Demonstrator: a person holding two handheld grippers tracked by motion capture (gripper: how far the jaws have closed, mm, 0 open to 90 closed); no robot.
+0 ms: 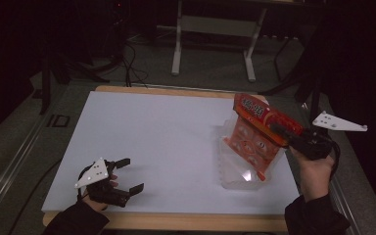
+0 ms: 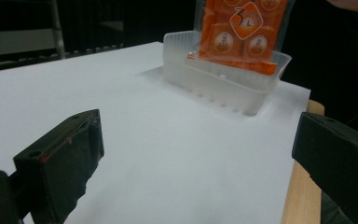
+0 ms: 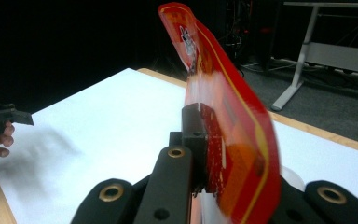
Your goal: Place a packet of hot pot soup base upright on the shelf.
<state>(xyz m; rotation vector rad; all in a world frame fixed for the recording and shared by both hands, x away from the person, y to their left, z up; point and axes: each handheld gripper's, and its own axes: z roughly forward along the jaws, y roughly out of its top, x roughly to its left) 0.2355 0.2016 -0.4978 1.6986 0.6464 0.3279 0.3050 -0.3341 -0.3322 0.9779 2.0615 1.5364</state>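
An orange snack bag [image 1: 254, 129] hangs tilted, its lower end inside a clear plastic tub [image 1: 235, 171] at the right of the white board. My right gripper [image 1: 277, 130] is shut on the bag's upper right edge. In the right gripper view the bag [image 3: 223, 116] stands edge-on, clamped between the jaws of the right gripper [image 3: 209, 140]. My left gripper [image 1: 133, 175] rests open near the board's front left corner, nothing between its jaws. The left gripper view looks past the wide-open left gripper [image 2: 196, 154] to the tub [image 2: 223, 81] and the bag [image 2: 240, 32].
The white board [image 1: 156, 137] lies on a wooden tabletop whose edge [image 1: 176, 221] shows at the front. A white table frame [image 1: 213, 29] stands on the floor behind, with cables beside it. The surroundings are dark.
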